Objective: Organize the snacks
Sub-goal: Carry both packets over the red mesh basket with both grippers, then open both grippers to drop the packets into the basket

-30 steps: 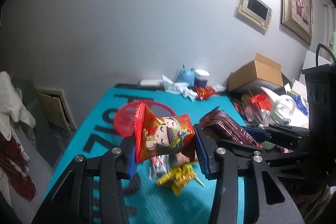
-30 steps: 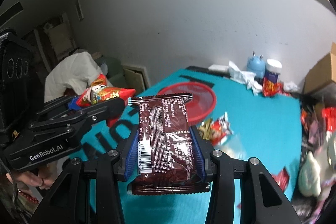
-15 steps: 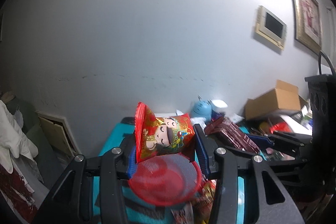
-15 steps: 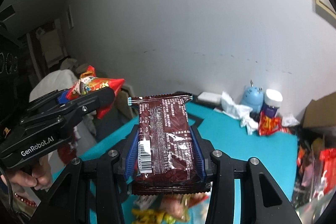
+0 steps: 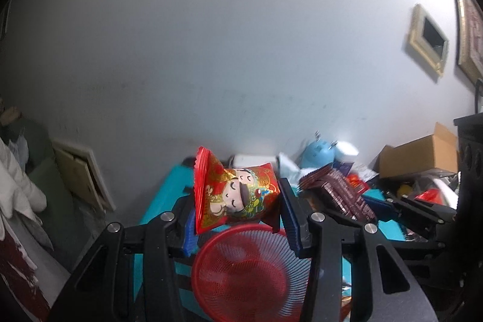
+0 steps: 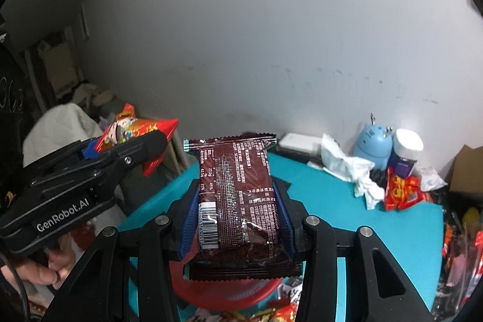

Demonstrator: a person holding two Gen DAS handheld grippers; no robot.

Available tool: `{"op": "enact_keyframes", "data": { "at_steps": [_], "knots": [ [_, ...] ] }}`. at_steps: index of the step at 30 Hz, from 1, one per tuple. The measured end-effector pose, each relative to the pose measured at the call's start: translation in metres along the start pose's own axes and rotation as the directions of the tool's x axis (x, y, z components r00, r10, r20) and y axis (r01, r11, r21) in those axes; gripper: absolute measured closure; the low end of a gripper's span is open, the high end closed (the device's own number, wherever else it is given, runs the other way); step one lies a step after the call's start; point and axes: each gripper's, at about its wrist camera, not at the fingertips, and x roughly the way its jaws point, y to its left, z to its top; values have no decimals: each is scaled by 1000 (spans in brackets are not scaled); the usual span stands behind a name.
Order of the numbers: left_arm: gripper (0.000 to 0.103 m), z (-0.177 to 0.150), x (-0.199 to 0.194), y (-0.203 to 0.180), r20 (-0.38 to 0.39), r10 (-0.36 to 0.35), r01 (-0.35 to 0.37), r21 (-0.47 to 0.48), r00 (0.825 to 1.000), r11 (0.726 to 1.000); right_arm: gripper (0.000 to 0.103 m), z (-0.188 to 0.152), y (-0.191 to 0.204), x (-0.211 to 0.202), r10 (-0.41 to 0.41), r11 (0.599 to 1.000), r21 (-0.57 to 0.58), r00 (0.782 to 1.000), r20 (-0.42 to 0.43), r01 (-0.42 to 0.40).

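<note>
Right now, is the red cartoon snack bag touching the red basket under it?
Cannot tell. In the left wrist view the red cartoon snack bag, clamped in the left gripper, overlaps the red basket rim; no view shows a gap or contact plainly.

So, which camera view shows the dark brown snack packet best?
The right wrist view: the dark brown snack packet sits front and centre between the right gripper pads, its barcode and printed back visible. The left wrist view shows that packet only obliquely at the right, small and somewhat blurred.
</note>
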Motion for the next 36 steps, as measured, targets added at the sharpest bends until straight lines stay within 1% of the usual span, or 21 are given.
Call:
{"op": "enact_keyframes", "data": {
  "at_steps": [2, 4, 6, 8, 10, 11, 15, 18, 27, 28, 34, 35, 36],
  "knots": [
    [58, -4, 17, 5, -53, 13, -13, 8, 999, 1000, 58, -3, -3, 12, -5, 1000, 6, 1000, -17, 5],
    [58, -7, 29, 9, -87, 25, -25, 2, 996, 1000, 58, -8, -7, 26, -6, 1000, 14, 999, -44, 7],
    [58, -11, 39, 11, -117, 19, -19, 0, 993, 1000, 58, -11, -10, 38, -2, 1000, 12, 998, -69, 3],
    [58, -16, 50, 10, -151, 27, -26, 10, 988, 1000, 58, -15, -12, 48, 12, 1000, 20, 996, -91, -10],
    [58, -20, 60, 10, -179, 38, -35, 21, 983, 999, 58, -20, -12, 59, 20, 1000, 19, 992, -128, -18],
    [58, -23, 66, 11, -201, 49, -45, 25, 978, 999, 58, -21, -12, 63, 20, 1000, 16, 990, -137, -18],
    [58, -30, 82, 16, -247, 82, -75, 38, 966, 996, 58, -29, -10, 75, 20, 1000, 18, 984, -175, -17],
    [58, -35, 92, 19, -283, 80, -74, 32, 956, 997, 58, -33, -12, 82, 12, 1000, 27, 982, -189, -7],
    [58, -46, 109, 15, -347, 113, -92, 75, 931, 993, 56, -41, -17, 93, -8, 1000, 15, 975, -221, 11],
    [58, -46, 109, 14, -347, 121, -99, 80, 930, 992, 54, -41, -17, 94, -8, 1000, 13, 975, -223, 12],
    [57, -42, 109, 13, -349, 156, -129, 99, 924, 987, 53, -40, -17, 91, -24, 1000, 12, 976, -216, 27],
    [52, -41, 108, 13, -354, 157, -132, 94, 922, 987, 48, -39, -18, 91, -23, 1000, 16, 976, -218, 27],
    [48, -41, 108, 14, -356, 156, -133, 89, 921, 987, 46, -39, -19, 90, -22, 999, 21, 975, -220, 28]
  ]
}}
